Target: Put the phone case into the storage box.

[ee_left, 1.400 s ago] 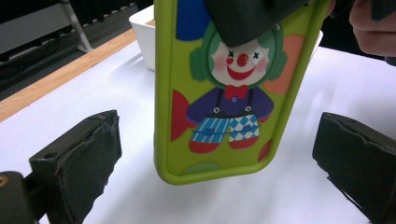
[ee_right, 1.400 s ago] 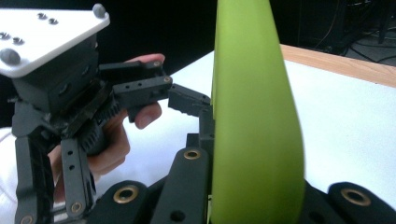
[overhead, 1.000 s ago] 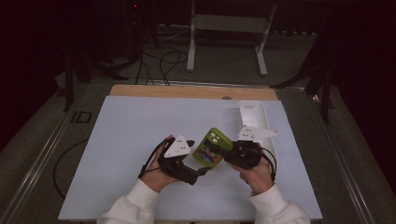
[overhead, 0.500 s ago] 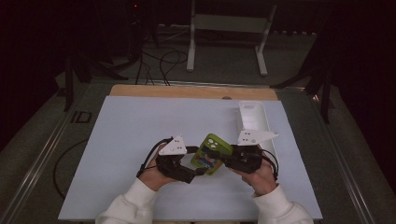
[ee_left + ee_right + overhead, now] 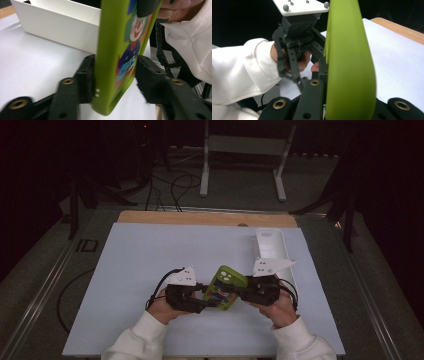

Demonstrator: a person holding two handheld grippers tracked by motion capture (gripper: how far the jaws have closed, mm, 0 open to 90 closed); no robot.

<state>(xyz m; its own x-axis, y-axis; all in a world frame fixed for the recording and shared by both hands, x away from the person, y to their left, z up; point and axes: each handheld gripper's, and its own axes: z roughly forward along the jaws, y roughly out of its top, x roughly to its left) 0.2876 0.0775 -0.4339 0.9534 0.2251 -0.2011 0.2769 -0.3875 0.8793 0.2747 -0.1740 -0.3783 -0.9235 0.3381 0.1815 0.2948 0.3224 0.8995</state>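
Left tool (image 5: 201,296) and right tool (image 5: 240,295) both clamp the green phone case (image 5: 225,281), its clown print half hidden

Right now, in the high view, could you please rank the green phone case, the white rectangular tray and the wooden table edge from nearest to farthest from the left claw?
1. Green phone case, clamped in the left claw.
2. White rectangular tray, far right.
3. Wooden table edge, far side.

We hold both forearms low over the counter (image 5: 135,270), white sleeves (image 5: 137,340) converging. The left gripper (image 5: 202,296) and right gripper (image 5: 239,293) face each other, each with jaws clamped on opposite ends of the case (image 5: 224,281), held between them.
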